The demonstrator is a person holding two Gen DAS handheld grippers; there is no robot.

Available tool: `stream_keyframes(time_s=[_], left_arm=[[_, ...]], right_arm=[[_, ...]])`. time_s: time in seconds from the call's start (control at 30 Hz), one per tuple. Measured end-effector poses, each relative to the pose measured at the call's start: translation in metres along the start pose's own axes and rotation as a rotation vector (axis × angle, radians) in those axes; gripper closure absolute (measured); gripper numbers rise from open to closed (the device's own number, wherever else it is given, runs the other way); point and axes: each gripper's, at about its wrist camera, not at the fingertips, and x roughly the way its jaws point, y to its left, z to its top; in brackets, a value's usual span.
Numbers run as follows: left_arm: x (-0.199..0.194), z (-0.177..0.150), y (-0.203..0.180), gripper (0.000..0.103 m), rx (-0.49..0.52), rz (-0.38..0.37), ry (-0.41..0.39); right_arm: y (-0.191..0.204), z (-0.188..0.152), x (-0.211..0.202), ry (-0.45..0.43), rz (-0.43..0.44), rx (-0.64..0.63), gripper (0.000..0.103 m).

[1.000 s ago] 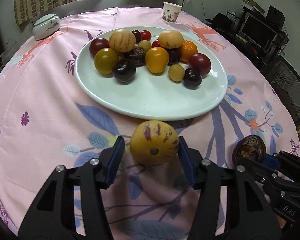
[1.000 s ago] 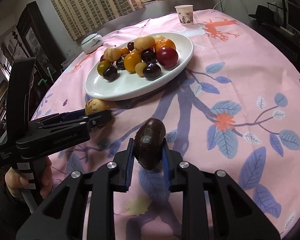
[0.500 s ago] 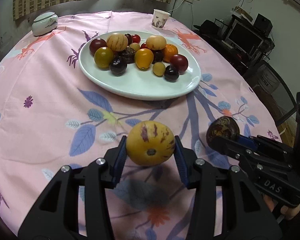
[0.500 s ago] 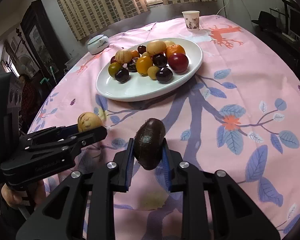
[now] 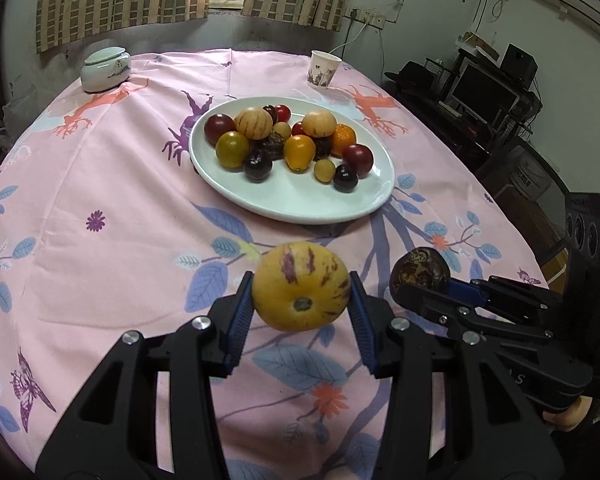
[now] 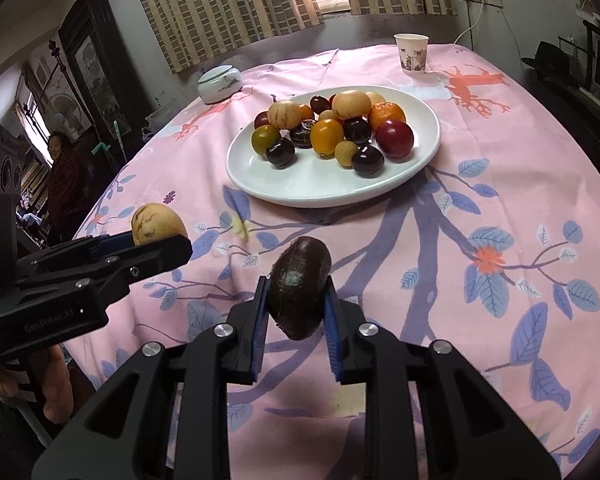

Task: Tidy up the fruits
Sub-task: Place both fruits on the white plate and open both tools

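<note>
My left gripper [image 5: 300,300] is shut on a yellow purple-streaked melon fruit [image 5: 300,286] and holds it above the pink cloth, short of the plate. My right gripper [image 6: 296,300] is shut on a dark brown passion fruit [image 6: 298,286], also held above the cloth. Each gripper shows in the other's view: the passion fruit [image 5: 419,272] at the right, the melon fruit [image 6: 156,226] at the left. The white oval plate [image 5: 300,200] [image 6: 320,184] holds several fruits at its far half.
A paper cup [image 5: 323,69] and a lidded white ceramic jar [image 5: 105,69] stand at the table's far side. Desk with monitor [image 5: 484,92] stands right of the table. A person [image 6: 62,176] stands at far left. The round table's edge is close on all sides.
Both grippers have lifted and drawn back from the plate with their fruits; the left one closed on the melon fruit. The plate now looks farther away.
</note>
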Motion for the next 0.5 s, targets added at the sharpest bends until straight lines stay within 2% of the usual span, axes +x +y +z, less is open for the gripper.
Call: stream_keyframes(time_s=[0.17, 0.3, 0.43, 0.5], left_arm=[[0.013, 0.043, 0.003, 0.057, 0.011, -0.010, -0.011], [0.049, 0.081, 0.003, 0.057, 0.005, -0.021, 0.036], [0.085, 0.098, 0.008, 0.057, -0.027, 0.001, 0.089], [0.095, 0.100, 0.011, 0.057, -0.043, -0.006, 0.104]], right_arm=[[0.003, 0.037, 0.003, -0.028, -0.002, -0.053, 0.077], [-0.004, 0.074, 0.025, -0.023, -0.035, -0.069, 0.077], [-0.019, 0.093, 0.051, -0.008, -0.114, -0.062, 0.077], [-0.024, 0.093, 0.059, 0.012, -0.107, -0.054, 0.077]])
